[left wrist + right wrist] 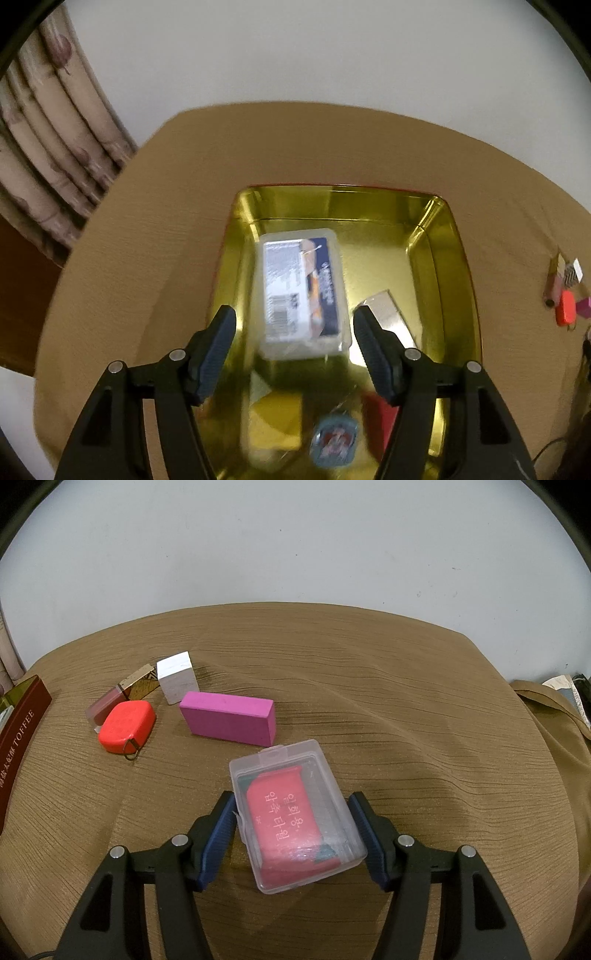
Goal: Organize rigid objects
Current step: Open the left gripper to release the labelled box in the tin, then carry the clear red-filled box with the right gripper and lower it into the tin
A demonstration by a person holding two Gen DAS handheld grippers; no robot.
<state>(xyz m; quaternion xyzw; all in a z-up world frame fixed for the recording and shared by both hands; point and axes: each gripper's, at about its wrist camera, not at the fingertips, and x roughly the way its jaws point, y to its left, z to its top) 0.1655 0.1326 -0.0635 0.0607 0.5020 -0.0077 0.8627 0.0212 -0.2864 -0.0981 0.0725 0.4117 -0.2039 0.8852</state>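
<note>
Ribbed blue pads [221, 834] clamp clear plastic case [295, 812] over ridged cloth [406, 720]

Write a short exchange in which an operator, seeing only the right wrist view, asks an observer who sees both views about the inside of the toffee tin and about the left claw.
Operator: My right claw has the clear box between its pads, and I see only the outer side of the tin. What is inside?
Observer: A labelled box, clear with a blue and white label, lies flat on the gold floor.
Operator: And the left claw?
Observer: The left claw is open above the tin, gripping nothing.
</note>
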